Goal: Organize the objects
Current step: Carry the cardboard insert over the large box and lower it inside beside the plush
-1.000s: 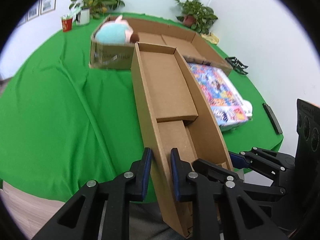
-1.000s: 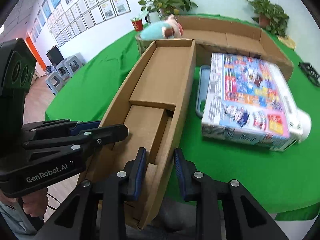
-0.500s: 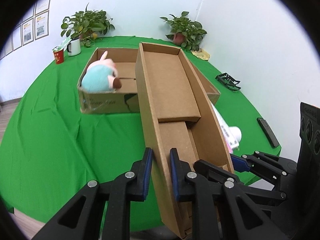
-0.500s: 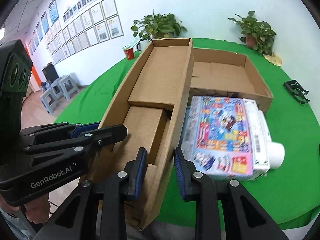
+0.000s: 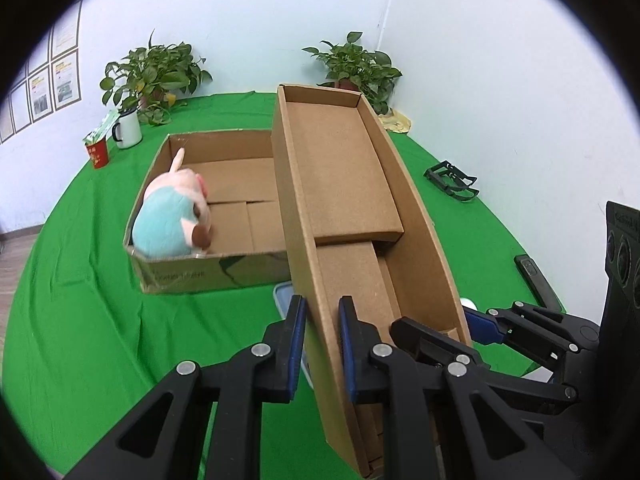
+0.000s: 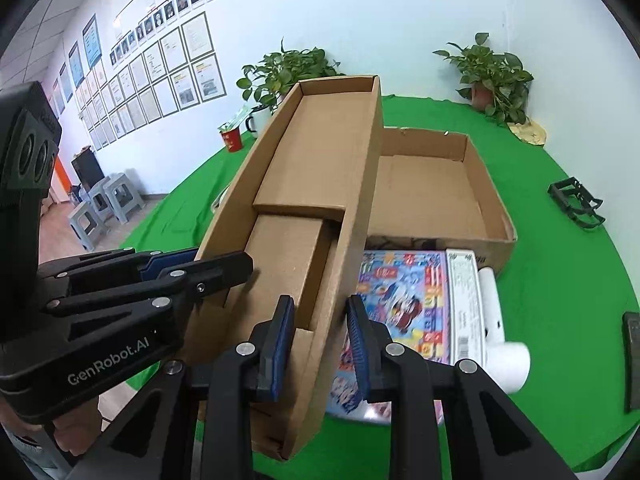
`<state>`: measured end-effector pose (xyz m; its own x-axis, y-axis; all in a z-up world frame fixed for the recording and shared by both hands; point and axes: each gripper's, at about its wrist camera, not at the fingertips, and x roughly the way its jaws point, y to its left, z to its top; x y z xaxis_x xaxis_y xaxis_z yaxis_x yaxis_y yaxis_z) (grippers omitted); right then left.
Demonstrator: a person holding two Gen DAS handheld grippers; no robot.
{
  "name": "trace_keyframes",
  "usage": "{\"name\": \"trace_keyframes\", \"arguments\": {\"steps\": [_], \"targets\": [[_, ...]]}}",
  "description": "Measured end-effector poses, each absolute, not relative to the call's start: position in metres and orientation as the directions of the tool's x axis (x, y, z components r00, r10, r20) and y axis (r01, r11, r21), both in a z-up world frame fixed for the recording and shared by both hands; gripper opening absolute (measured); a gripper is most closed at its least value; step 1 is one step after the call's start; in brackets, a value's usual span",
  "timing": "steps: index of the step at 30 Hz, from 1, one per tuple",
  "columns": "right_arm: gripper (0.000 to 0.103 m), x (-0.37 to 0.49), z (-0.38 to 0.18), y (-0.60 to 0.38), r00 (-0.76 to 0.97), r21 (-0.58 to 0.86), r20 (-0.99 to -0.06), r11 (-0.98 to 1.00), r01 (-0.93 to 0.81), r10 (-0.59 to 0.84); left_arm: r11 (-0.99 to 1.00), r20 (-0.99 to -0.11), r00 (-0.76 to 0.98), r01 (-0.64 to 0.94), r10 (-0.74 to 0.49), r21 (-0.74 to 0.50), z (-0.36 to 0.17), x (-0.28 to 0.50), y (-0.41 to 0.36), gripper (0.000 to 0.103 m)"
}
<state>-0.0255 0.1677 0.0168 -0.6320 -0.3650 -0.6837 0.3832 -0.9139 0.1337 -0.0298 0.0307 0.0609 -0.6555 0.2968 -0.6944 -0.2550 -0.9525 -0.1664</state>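
Note:
A long, shallow cardboard lid (image 5: pixel 348 184) (image 6: pixel 320 168) hangs tilted above the green table, far end highest. My left gripper (image 5: pixel 322 344) is shut on its left wall, and my right gripper (image 6: pixel 320 344) is shut on its right wall. Behind it on the table lies an open cardboard box (image 5: pixel 224 184) (image 6: pixel 432 184) with a pink and blue plush toy (image 5: pixel 172 220) in its left end. Under the lid's right side sit a colourful flat game box (image 6: pixel 404 300) and a white tube (image 6: pixel 500 332).
Two potted plants (image 5: pixel 154 76) (image 5: pixel 352 68), a white mug (image 5: pixel 128 130) and a red cup (image 5: pixel 97 152) stand at the table's far edge. A black clip (image 5: pixel 452 180) and a dark remote (image 5: pixel 534 276) lie at the right. Grey stools (image 6: pixel 104 204) stand on the floor.
Both grippers have risen with the lid, and its far end has tipped up over the open box. The table objects have dropped lower in both views.

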Motion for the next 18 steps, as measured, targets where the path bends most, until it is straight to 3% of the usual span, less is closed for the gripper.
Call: {"name": "trace_keyframes", "arguments": {"steps": [18], "targets": [[0.025, -0.099, 0.046, 0.167, -0.645, 0.105, -0.683, -0.921, 0.376, -0.342, -0.952, -0.699, -0.650, -0.258, 0.299, -0.168, 0.077, -0.098, 0.033, 0.015]]}}
